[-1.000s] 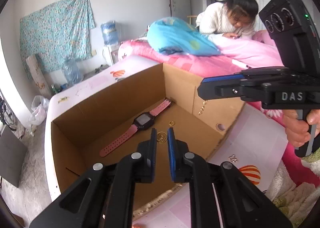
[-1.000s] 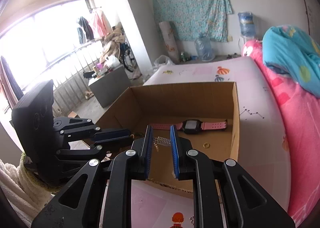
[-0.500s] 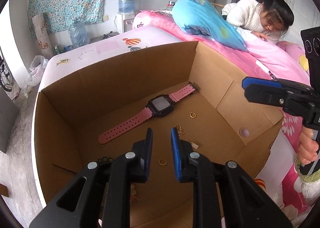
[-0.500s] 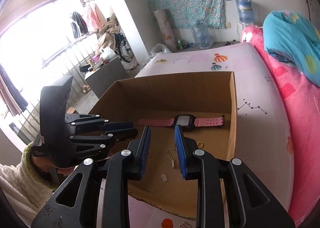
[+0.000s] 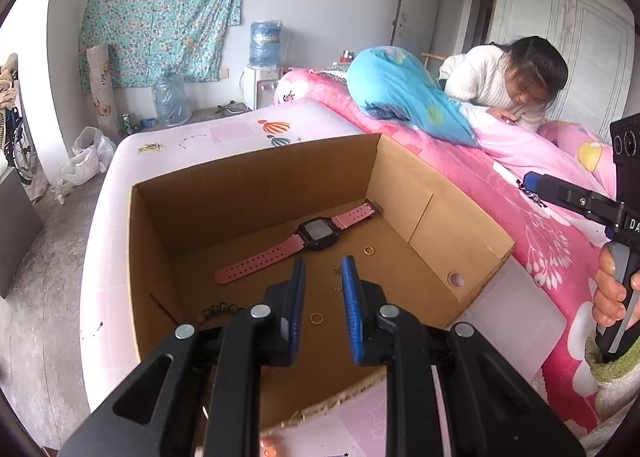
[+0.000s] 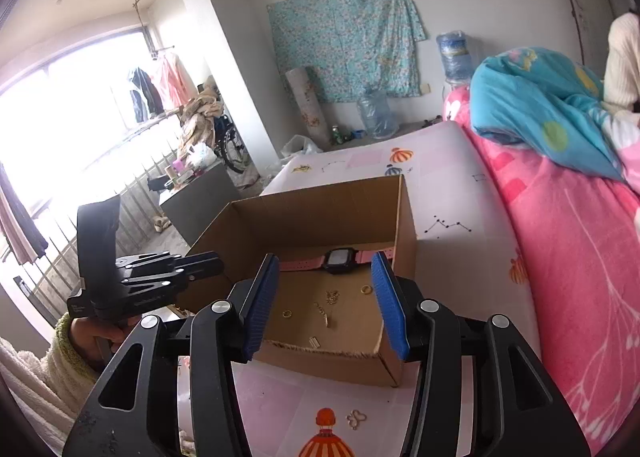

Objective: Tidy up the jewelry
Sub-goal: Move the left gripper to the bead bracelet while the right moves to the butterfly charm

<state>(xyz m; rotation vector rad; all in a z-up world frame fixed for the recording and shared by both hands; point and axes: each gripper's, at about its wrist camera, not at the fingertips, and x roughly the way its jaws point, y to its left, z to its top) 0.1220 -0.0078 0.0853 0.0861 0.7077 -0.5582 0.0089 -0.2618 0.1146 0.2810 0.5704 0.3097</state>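
A brown cardboard box [image 5: 256, 185] sits in the middle of both views on a pink bed [image 6: 460, 193], and most of the jewelry lies on its floor. The pink watch [image 5: 316, 235] lies flat near the far wall of the box, with its black face up and its strap stretched out to both sides. It looks like the heaviest piece here, but not heavy. The strap looks soft and bendy, so the black face in the middle is likely the best place to take hold. Two small gold rings [image 6: 366, 289] lie lower in the box. They are tiny, hard and smooth, and may slip, so a claw would need to pinch one across its thin edge. A thin gold chain [image 6: 322, 313] lies between them in the right wrist view. It is floppy and light and will hang down when lifted. A small gold clasp [image 6: 355, 419] lies outside the box, near the bottom of the right wrist view, on the bed. The left claw [image 5: 323, 293] hangs over the near part of the box, open only a narrow gap, with nothing in it. The right claw [image 6: 324, 305] is opening wide and is empty too.
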